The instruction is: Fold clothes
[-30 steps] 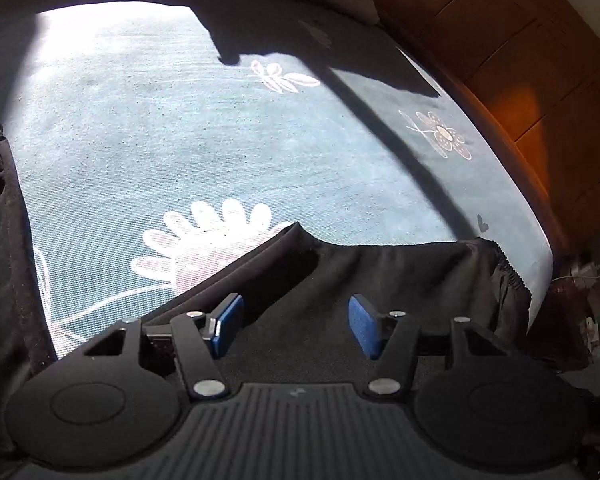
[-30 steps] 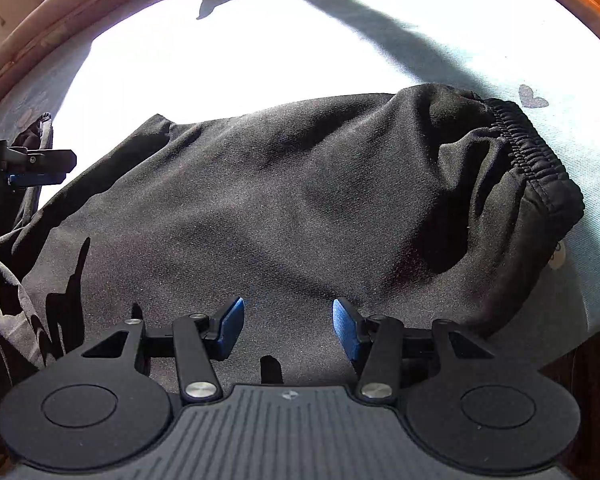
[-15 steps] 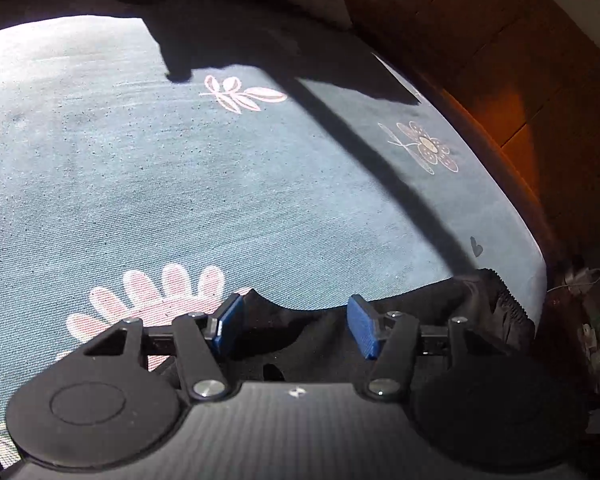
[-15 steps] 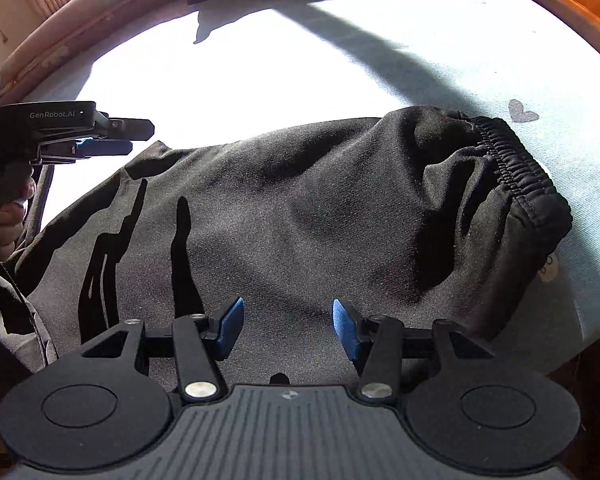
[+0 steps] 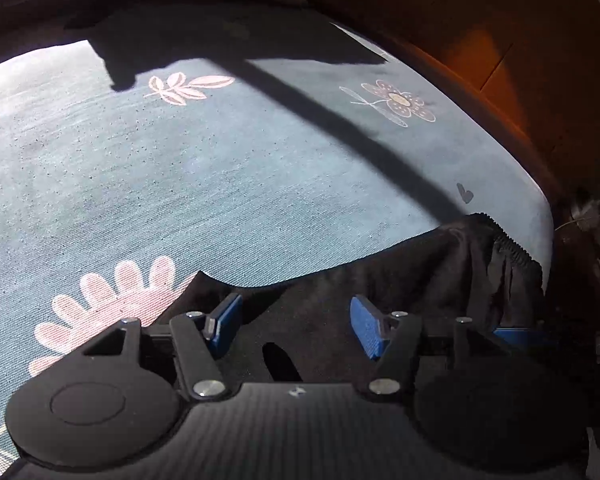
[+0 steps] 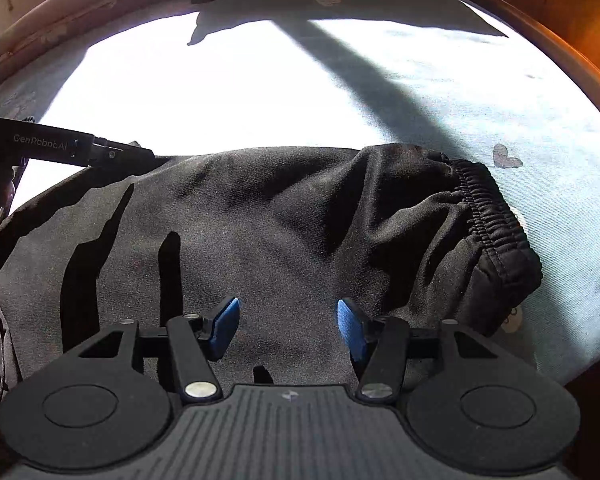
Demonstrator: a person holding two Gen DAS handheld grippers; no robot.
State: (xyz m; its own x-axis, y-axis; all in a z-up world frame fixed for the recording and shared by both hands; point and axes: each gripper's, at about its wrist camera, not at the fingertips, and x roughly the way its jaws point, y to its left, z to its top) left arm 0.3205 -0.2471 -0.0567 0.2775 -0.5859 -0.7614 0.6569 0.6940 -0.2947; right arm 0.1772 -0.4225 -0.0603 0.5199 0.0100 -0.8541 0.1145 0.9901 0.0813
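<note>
Trousers point(image 6: 284, 232) lie rumpled on the bed point(image 6: 260, 92), waistband point(image 6: 488, 208) bunched. Both hand-held grippers, left point(image 5: 294, 326) and right point(image 6: 288, 324), gape empty above them. Any pinch should catch both layers.

A sunlit blue floral bedsheet point(image 5: 260, 200) lies beside a wooden bed frame point(image 5: 500, 60).

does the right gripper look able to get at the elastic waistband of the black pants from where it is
Probably yes. The right gripper is open above the black pants, and the elastic waistband lies exposed ahead to its right with nothing over it.
</note>
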